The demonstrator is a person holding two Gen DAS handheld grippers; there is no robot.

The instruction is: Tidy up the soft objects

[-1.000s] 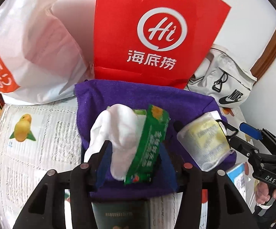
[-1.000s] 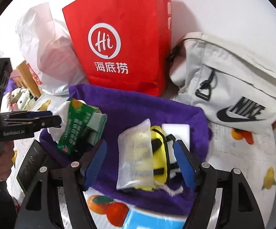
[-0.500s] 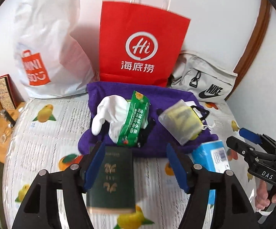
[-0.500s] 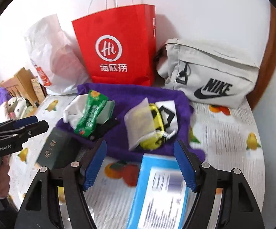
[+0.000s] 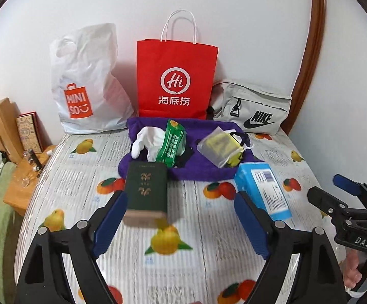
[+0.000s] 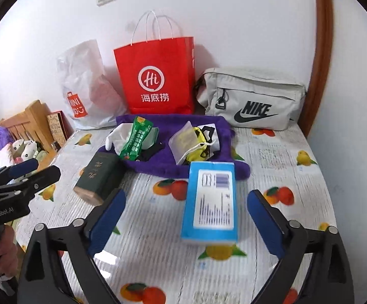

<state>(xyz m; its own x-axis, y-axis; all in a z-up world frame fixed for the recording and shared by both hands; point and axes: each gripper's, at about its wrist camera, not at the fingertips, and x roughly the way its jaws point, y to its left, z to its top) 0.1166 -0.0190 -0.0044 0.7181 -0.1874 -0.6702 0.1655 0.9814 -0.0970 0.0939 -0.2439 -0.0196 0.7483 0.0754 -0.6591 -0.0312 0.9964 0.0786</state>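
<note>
Upper left of frame: white plastic bag [image 5: 87, 81], then red paper bag [image 5: 175, 81], grey pouch [image 5: 254, 111] at right, all against the wall. Centre: purple towel [image 5: 158, 169] on the desk [image 5: 208, 228] carried white glove [image 5: 145, 141], green packet [image 5: 172, 141], mesh pouch [image 5: 220, 149]. Dark green book [image 5: 146, 190] and blue box [image 5: 264, 187] lay at its near edge. Left gripper [image 5: 180, 225] and right gripper [image 6: 186, 225]: jaws opening wide, nothing between them. Soft things looked gathered; bagging likely remained
</note>
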